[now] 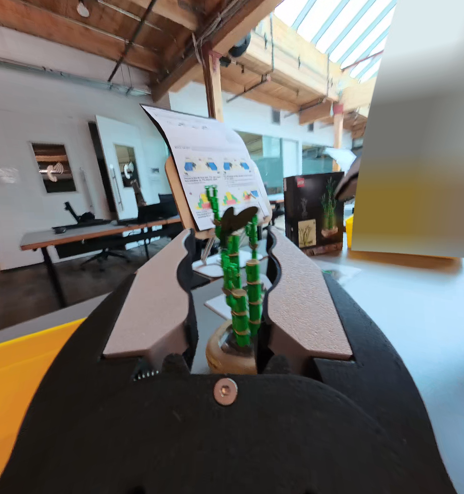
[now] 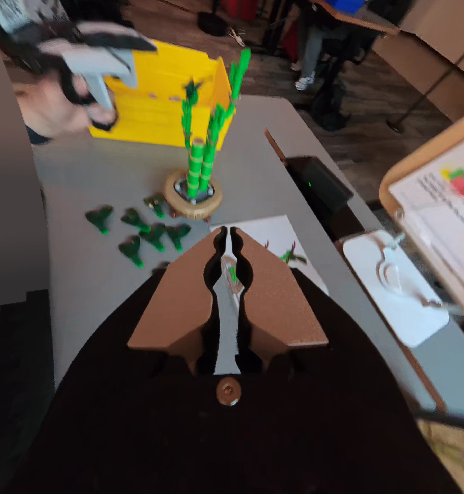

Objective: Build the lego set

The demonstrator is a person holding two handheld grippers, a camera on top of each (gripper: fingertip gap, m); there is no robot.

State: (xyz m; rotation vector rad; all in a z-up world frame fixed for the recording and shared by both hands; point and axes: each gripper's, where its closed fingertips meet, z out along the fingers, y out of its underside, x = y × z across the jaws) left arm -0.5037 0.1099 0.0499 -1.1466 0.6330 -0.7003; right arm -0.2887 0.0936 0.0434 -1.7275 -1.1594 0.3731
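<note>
The lego bamboo plant (image 1: 238,299) stands in a round tan pot (image 1: 230,355) on the grey table; it also shows in the right wrist view (image 2: 198,165). A dark leaf piece (image 1: 238,219) sits at the top of one stalk. My left gripper (image 1: 229,235) is open and empty, with the plant seen ahead between its fingers; it shows blurred in the right wrist view (image 2: 100,74), off to the plant's left. My right gripper (image 2: 228,230) is shut and empty, above a printed sheet (image 2: 254,230). Several loose dark green leaf pieces (image 2: 142,235) lie left of it.
A yellow bin (image 2: 156,107) stands behind the plant and shows at the lower left of the left wrist view (image 1: 25,387). A wooden stand with an instruction page (image 1: 212,171) and its white base (image 2: 393,288) are on the right. The black set box (image 1: 313,211) stands farther back.
</note>
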